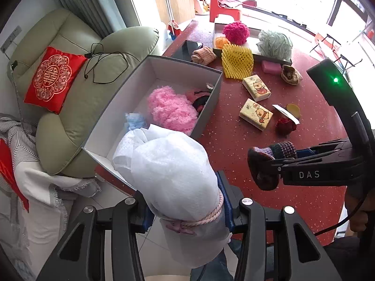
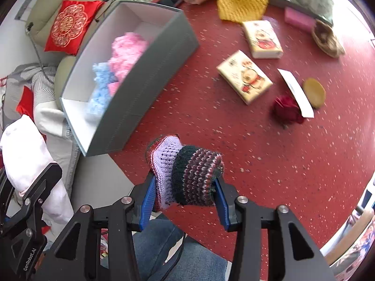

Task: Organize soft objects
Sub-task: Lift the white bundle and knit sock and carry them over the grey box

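The box holds a few soft things; both grippers' fingers clamp more, left gripper a white bundle, right gripper a knitted piece; many remain on the surface.

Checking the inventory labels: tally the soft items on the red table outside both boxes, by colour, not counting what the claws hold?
Yellow, 4: foam net, two tissue packs, round pad
Pink or peach, 2: rolled cloth, sponge
Brown, 1: pouch
Dark red, 1: rose
Total: 8
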